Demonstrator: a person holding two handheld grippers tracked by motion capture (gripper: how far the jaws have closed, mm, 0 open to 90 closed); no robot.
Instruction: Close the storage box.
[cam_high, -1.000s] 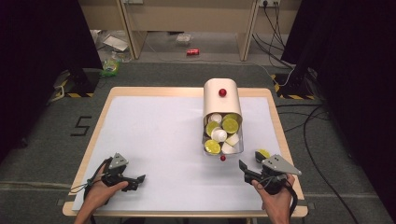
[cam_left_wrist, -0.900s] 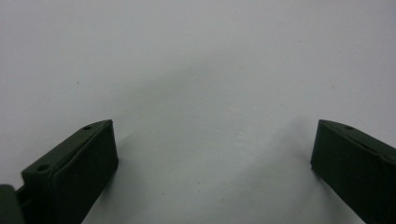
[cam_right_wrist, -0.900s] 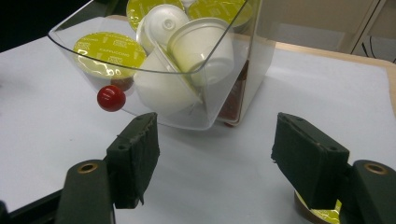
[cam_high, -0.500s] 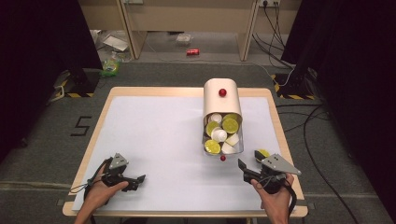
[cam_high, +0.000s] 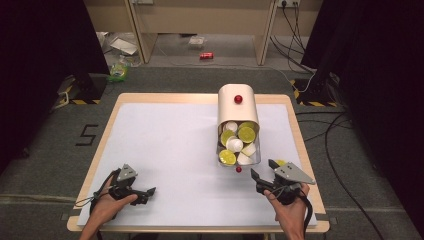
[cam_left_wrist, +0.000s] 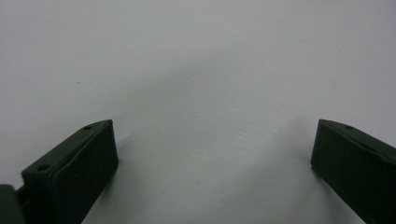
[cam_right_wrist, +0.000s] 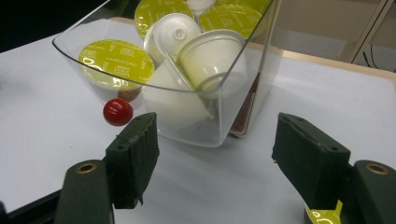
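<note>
A clear plastic drawer (cam_high: 239, 161) sticks out of a beige rounded housing (cam_high: 237, 107) at the table's centre right. It holds several yellow-green and white coffee capsules (cam_right_wrist: 208, 58). A small red knob (cam_right_wrist: 117, 112) sits at the drawer's front. My right gripper (cam_high: 261, 169) stands open just in front of the drawer, its jaws apart with nothing between them. One yellow-green capsule (cam_high: 281, 162) lies on the table beside it, partly under its right jaw (cam_right_wrist: 322, 215). My left gripper (cam_high: 149, 194) rests open low over the bare white tabletop near the front left.
A red ball (cam_high: 238, 99) sits on top of the beige housing. The white table surface (cam_high: 170, 145) stretches wide between the two grippers. The table's wooden edge (cam_high: 200, 229) runs close behind both hands. Cables and clutter lie on the floor beyond.
My right gripper has edged slightly towards the drawer. The left gripper and the drawer have stayed put.
</note>
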